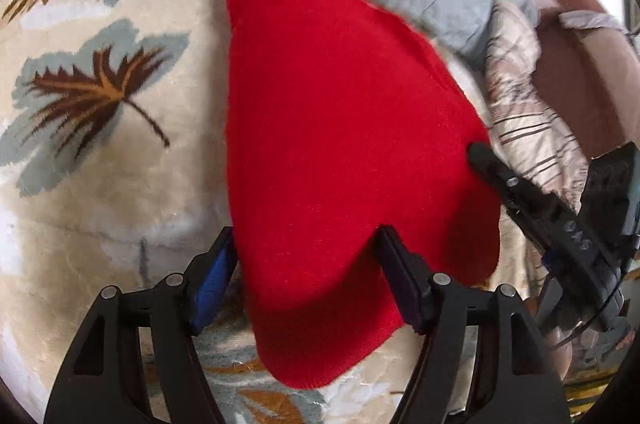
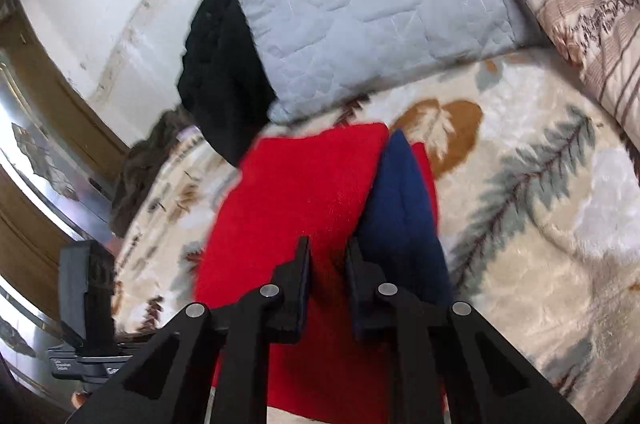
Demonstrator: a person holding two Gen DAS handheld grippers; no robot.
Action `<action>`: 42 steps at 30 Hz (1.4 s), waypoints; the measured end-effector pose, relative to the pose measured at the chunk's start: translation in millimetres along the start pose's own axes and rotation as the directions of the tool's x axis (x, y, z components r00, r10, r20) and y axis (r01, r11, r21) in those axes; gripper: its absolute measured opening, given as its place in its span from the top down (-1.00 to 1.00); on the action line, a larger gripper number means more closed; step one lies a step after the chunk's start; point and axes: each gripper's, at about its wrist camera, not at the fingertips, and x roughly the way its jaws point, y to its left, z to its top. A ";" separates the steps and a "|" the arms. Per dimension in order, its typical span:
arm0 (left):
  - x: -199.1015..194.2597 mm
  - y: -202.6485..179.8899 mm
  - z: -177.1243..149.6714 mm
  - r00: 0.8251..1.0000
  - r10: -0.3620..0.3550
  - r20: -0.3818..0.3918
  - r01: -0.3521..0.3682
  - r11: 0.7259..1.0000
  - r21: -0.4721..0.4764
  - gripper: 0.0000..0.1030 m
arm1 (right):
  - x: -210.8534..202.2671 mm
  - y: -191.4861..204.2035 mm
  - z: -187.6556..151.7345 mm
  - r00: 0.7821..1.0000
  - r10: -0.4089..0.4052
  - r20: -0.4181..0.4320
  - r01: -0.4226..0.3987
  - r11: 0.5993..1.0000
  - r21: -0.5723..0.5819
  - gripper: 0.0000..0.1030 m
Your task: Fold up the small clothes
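Left wrist view: my tongs over a red knitted cloth [image 1: 340,127].
My left tongs [image 1: 306,236] stand spread astride its edge; my right tongs [image 2: 328,248] pinch the cloth on the leaf-patterned bed blanket [image 2: 540,224].

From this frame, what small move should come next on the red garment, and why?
Probably close the left gripper on the near edge of the red garment. Its jaws stand open around that edge, while the right gripper has red fabric between its nearly closed jaws at the other side.
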 end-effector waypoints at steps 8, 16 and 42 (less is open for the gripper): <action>-30.3 -3.5 -4.3 0.997 -0.049 0.062 0.048 0.999 0.021 -0.37 | -10.9 -9.7 -4.3 1.000 0.010 -0.013 -0.009 0.999 0.040 0.39; -4.6 4.0 -10.0 0.999 -0.013 0.036 0.012 1.000 0.008 -0.37 | 26.7 -12.7 -21.8 0.989 -0.057 -0.135 0.052 0.998 -0.040 0.47; 5.1 22.3 78.7 0.991 -0.093 0.097 0.106 0.985 -0.135 -0.46 | 45.8 -14.7 43.6 0.996 -0.028 0.080 0.021 0.996 0.087 0.71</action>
